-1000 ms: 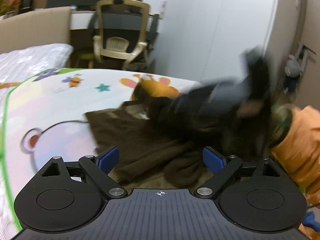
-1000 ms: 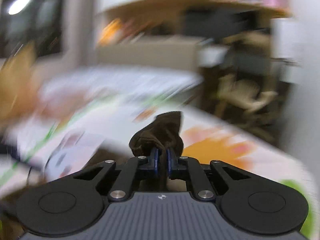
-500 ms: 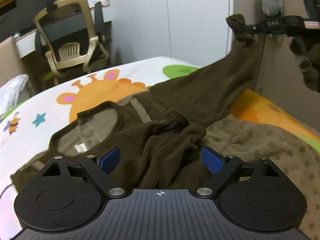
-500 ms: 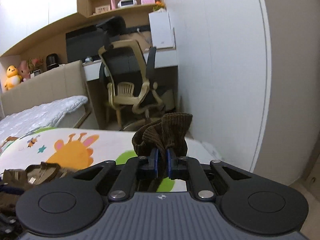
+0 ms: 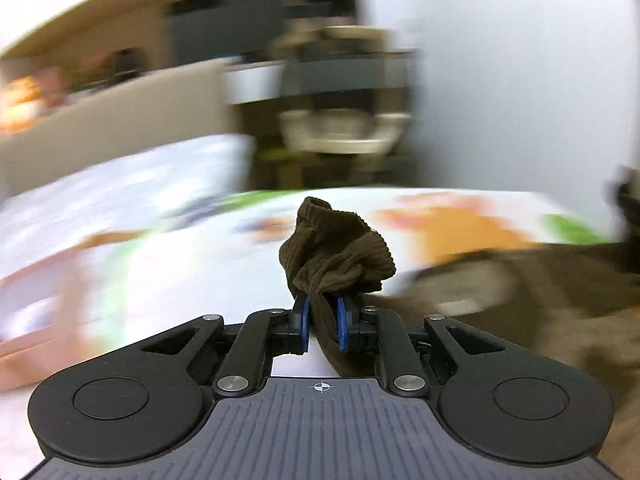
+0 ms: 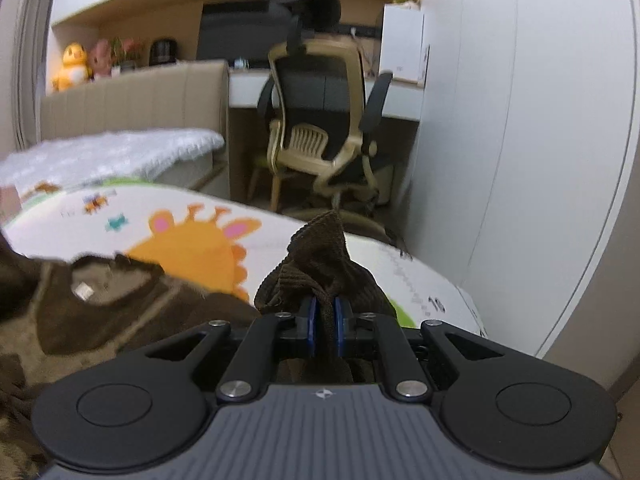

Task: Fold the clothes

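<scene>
Left tongs [image 5: 323, 322] are closing on a bunched corner of the brown top [image 5: 336, 252], cloth between the pads. Right tongs [image 6: 325, 330] are clamped tight on another corner. The rest of the top lies crumpled at the mat's [image 6: 192, 240] near edge. Pull both corners apart evenly and keep tension so it spreads flat, neckline toward the mat's far edge.

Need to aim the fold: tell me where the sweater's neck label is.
In the right wrist view the neck label sits low left, inside the brown sweater's collar, on the mat left of the orange giraffe print.
</scene>
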`<state>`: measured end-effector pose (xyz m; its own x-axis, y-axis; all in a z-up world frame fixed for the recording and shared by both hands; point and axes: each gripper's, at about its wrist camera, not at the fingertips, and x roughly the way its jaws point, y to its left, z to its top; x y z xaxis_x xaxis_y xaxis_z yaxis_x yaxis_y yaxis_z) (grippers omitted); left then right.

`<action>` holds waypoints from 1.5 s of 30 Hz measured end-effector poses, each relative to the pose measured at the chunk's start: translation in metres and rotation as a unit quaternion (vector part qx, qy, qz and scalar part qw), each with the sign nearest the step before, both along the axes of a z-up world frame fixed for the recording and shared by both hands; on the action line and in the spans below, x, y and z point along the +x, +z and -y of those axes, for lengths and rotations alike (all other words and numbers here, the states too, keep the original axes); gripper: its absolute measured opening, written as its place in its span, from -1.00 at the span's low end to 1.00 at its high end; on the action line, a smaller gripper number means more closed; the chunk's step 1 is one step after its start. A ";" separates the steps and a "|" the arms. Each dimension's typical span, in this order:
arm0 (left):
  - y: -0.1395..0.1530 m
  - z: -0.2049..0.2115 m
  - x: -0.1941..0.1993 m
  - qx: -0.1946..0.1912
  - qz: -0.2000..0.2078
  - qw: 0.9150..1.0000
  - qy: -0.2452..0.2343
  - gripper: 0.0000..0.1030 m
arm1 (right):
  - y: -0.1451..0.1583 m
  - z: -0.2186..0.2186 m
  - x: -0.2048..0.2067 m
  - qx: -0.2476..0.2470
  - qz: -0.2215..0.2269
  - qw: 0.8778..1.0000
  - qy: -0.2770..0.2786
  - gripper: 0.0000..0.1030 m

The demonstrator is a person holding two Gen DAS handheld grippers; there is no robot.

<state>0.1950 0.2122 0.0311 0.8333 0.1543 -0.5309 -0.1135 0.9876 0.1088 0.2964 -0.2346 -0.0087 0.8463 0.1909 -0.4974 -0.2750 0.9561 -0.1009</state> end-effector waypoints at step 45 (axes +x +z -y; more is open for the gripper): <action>-0.019 -0.002 0.029 -0.219 -0.058 0.970 -0.092 0.81 | -0.013 -0.168 0.112 -0.048 -0.018 0.993 0.103 -0.26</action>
